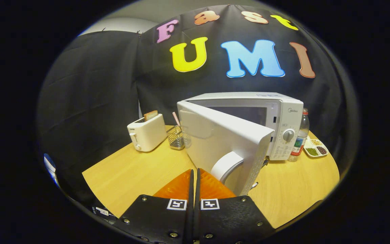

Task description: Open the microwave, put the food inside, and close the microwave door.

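Gripper (195, 176) fingers pressed together, empty, at bottom centre; the white boxy microwave (276, 115) mid-frame has its door (222, 142) swung partly open, handle just ahead; food possibly the small tray (315, 147) at right, fetch next

microwave (249, 125) door (225, 145) ajar, gripper (195, 176) fingers together — empty

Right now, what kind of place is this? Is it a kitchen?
Probably a pretend kitchen in a booth: a microwave with its door open, a toaster and a snack tray share a wooden table. The gripper is shut, holding nothing.
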`<state>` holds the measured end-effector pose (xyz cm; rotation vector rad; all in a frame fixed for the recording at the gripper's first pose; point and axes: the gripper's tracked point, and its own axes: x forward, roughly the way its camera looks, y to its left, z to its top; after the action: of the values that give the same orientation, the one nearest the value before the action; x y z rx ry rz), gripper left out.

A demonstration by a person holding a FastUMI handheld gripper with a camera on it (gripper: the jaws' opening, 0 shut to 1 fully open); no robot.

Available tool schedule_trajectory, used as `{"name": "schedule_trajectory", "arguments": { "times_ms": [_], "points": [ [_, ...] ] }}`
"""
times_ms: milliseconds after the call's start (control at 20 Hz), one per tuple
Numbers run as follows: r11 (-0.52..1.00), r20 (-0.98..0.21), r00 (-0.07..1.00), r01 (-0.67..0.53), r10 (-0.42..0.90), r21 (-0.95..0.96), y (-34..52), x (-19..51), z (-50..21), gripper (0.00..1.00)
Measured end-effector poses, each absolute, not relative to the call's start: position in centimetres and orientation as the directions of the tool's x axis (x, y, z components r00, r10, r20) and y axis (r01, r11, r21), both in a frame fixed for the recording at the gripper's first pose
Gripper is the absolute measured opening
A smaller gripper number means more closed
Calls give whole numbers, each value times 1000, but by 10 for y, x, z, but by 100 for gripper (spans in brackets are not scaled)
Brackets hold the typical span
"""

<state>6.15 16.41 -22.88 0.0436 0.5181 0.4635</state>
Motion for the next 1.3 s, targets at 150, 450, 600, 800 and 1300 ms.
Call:
{"name": "schedule_trajectory", "arguments": {
  "times_ms": [150, 450, 600, 800, 1300],
  "points": [
    [912, -470, 785, -386, 404, 140, 146, 82, -231, 1],
    [931, -471, 805, -343, 362, 128, 122, 123, -239, 1],
    [942, -468, 819, -315, 333, 119, 113, 148, -243, 1],
    [956, -469, 833, -275, 292, 107, 101, 181, -251, 1],
    [981, -457, 868, -164, 194, 104, 85, 253, -263, 1]
  ]
}}
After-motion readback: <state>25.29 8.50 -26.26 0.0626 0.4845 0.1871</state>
